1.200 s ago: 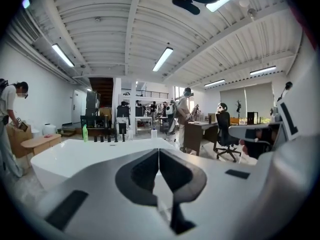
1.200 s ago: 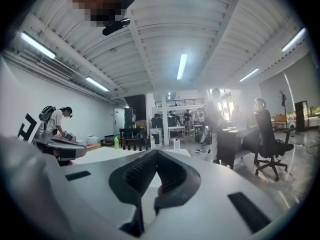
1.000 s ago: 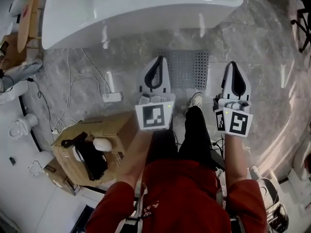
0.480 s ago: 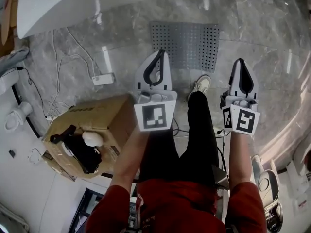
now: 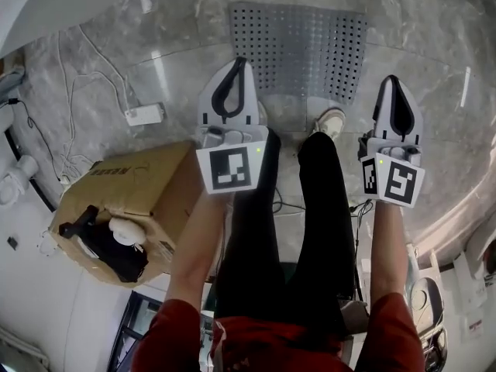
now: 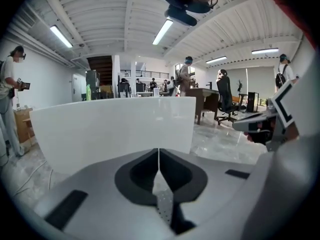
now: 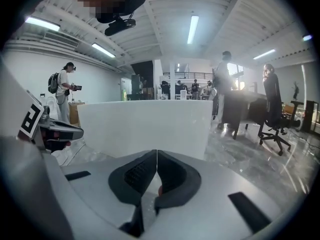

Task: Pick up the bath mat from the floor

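1. change: against the earlier head views, both of my hands have come down toward the floor. the grey perforated rubber bath mat (image 5: 298,49) now fills more of the head view, and the white glossy bathtub (image 5: 46,6) has slid to that view's upper left corner.
2. left gripper (image 5: 236,62): jaws pressed together, nothing between them; its tip is over the mat's near left corner.
3. right gripper (image 5: 391,80): jaws likewise closed and empty; its tip is just beside the mat's right edge.
4. meaning: the mat lies flat on the grey marble floor (image 5: 434,76), untouched. i judge this the approach, and both jaws must open before either can take an edge.
5. edges: the mat's near edge faces me, with my pale shoe (image 5: 332,121) just beside its near right corner. whether the shoe rests on the mat i cannot tell.
6. open room: bare floor lies right of the mat. on the left, the white power strip (image 5: 143,115) with its cables and the brown cardboard box (image 5: 132,200) crowd my left arm; the tub closes the far side.
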`<state>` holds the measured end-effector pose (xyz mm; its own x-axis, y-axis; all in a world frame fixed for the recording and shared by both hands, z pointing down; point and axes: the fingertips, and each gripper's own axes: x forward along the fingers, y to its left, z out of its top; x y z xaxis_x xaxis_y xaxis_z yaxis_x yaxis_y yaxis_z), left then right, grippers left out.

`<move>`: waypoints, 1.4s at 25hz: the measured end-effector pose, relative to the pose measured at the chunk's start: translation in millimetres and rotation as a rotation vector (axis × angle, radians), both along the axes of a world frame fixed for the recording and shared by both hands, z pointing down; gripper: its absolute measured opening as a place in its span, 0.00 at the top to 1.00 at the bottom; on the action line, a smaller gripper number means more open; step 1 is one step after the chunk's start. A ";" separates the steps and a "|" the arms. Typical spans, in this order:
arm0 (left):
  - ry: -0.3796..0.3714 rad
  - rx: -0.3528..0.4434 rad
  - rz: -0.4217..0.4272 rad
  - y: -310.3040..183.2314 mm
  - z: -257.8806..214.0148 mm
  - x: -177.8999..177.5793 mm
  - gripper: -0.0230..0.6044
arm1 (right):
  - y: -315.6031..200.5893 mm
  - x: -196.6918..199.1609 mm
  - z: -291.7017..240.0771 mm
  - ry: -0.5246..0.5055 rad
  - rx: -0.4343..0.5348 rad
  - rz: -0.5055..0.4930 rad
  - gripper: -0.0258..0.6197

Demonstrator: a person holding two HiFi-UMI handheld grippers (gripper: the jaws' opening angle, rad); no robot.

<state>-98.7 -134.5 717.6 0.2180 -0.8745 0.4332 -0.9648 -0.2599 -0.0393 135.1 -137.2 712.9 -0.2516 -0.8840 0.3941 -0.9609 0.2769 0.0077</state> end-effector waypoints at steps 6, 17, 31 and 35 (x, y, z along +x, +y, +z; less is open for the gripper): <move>-0.056 -0.079 0.004 12.0 90.0 -9.5 0.94 | 4.0 5.1 87.9 0.054 -0.075 -0.004 0.94; -0.065 -0.270 -0.041 27.2 236.1 -36.4 0.93 | 10.4 10.5 218.7 0.067 -0.234 0.018 0.91; -0.092 -0.543 -0.103 45.4 378.5 -67.7 0.53 | 28.6 48.4 371.8 0.170 -0.559 0.082 0.57; -0.067 -0.633 -0.119 52.1 409.4 -70.3 0.45 | 29.7 60.2 401.1 0.170 -0.631 0.105 0.51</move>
